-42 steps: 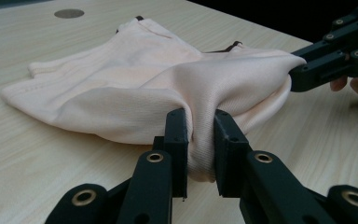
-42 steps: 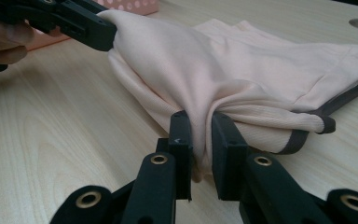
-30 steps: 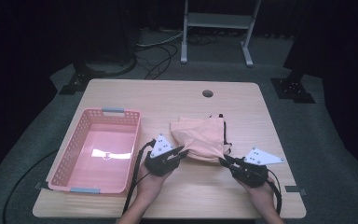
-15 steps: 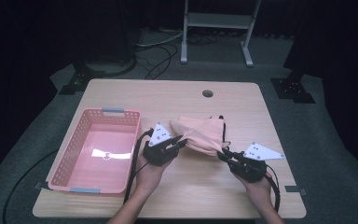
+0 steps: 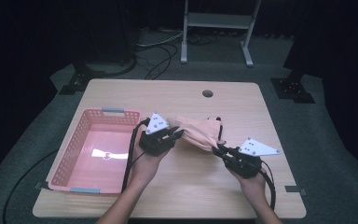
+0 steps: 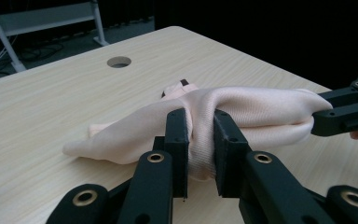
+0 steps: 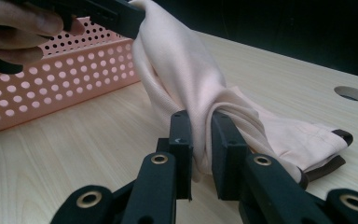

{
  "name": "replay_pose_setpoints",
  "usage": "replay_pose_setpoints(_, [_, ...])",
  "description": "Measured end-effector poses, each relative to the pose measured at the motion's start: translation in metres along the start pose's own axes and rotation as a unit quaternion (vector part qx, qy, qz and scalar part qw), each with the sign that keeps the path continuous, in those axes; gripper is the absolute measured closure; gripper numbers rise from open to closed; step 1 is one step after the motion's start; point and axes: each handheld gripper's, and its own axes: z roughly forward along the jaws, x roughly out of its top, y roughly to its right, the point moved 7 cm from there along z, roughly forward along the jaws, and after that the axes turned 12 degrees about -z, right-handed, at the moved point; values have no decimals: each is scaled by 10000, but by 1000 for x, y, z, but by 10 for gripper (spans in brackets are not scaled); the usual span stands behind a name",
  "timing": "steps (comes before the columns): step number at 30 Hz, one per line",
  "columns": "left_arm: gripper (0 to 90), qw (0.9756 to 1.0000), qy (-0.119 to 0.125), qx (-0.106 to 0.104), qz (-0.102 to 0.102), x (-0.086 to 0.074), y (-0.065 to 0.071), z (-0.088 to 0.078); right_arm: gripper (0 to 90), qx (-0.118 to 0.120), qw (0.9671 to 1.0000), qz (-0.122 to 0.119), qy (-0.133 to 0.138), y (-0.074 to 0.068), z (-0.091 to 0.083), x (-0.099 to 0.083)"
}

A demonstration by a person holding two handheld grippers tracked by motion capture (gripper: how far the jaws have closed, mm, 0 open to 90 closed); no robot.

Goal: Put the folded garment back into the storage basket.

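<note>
A pale peach cloth garment (image 5: 200, 132) with a dark brown trim lies bunched at the middle of the table. My left gripper (image 5: 176, 134) is shut on its left end, and the fabric (image 6: 200, 140) is pinched between the black jaws. At the cloth's right end, my right gripper (image 5: 217, 148) is shut on a fold (image 7: 201, 135). The cloth stretches between the two grippers, its left end lifted, while its far part with the brown trim (image 7: 340, 140) rests on the wood.
A pink perforated basket (image 5: 74, 154) stands on the table's left side, close to my left hand. A round cable hole (image 5: 208, 93) sits near the table's far edge. Cables trail from both grippers toward the front edge. A metal stand (image 5: 216, 21) is beyond the table.
My left gripper has risen and moved slightly away from me with the cloth's left end, pulling the fabric up. The right gripper has barely moved.
</note>
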Motion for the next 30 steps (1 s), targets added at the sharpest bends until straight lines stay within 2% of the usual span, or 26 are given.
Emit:
replay_pose_setpoints(10, [789,9998,-91,134,64,14,-14,-3,804,63,9999,37,116,-3,15,11])
replay_pose_setpoints(30, [789,9990,-81,435,-25,30,-52,-18,804,206,9994,91,253,-13,55,32])
